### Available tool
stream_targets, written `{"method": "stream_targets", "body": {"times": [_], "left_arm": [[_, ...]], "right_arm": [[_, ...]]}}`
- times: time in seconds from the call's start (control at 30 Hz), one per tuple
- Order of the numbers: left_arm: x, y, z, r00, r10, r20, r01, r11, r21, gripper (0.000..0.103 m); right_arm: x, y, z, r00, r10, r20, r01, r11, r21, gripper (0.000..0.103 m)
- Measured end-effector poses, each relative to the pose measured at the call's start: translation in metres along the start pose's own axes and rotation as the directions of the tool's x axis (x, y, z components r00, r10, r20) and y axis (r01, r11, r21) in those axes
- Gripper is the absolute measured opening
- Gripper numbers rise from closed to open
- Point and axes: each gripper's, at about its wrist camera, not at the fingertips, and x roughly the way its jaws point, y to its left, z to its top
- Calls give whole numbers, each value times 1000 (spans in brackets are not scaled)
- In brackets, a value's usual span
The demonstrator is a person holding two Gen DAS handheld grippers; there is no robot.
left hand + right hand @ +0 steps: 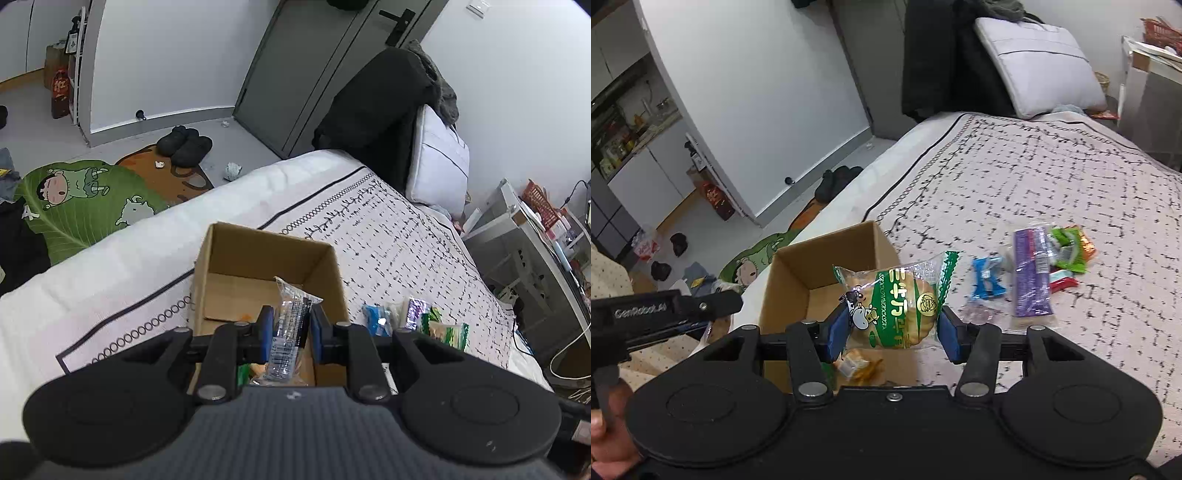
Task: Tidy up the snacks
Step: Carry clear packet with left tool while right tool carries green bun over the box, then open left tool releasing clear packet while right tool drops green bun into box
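Fingers of the left gripper (290, 334) are pinching hard on a slim clear snack packet (290, 328) with a dark stripe, the blue pads pressing its two flanks near mid-length; the packet is standing nearly upright in the lower centre of the left wrist view, its long axis running up the frame and its crimped top leaning slightly left. Directly behind and beneath it the cardboard box (218, 258) is lying open, so the packet is already hanging over the box's interior, where a few wrappers are showing at the bottom. Fingers of the right gripper (892, 325) are standing partly open but clamping a wider thing, a round bun in a green-and-clear wrapper (895, 302), held across its width in the centre of the right wrist view. In that view the cardboard box (783, 295) is sitting just left of and behind the bun, whose left half is overlapping the opening while its right edge is hanging above the patterned bedspread (1052, 166). I judge the left hand to be the nearer to a clean drop; the right one probably needs to be shifting leftward first. Loose snacks (1034, 266) are waiting on the bedspread to the right of the box.
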Motion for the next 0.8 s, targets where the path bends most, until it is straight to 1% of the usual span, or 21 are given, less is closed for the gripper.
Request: {"method": "stream_targets", "body": {"times": [0.23,0.43,0.57,0.6,0.63,0.7,0.8], "left_arm": [[14,21,6,1000,2,-19,-3,1000,-21,20],[32,41,1,999,-27,-45,23,996,-88,21],[42,47,1,999,-17,-49,12,994,-107,21],[45,48,1,999,-13,-50,7,994,-107,21],[47,49,1,998,-12,-56,6,994,-109,24],[51,51,1,997,-19,-72,11,993,-117,24],[54,56,2,996,-37,-76,26,990,-139,26]], "right_arm": [[19,21,-3,999,13,-35,-14,999,-32,50],[39,32,-5,997,19,-70,-22,998,-53,50],[52,36,-8,995,7,-102,-14,998,-67,50],[54,37,-8,994,6,-107,-13,998,-67,50],[56,37,-9,994,4,-113,-12,998,-65,50],[59,37,-11,992,3,-123,-12,998,-66,50],[62,40,-12,992,-1,-126,-8,997,-72,53]]}}
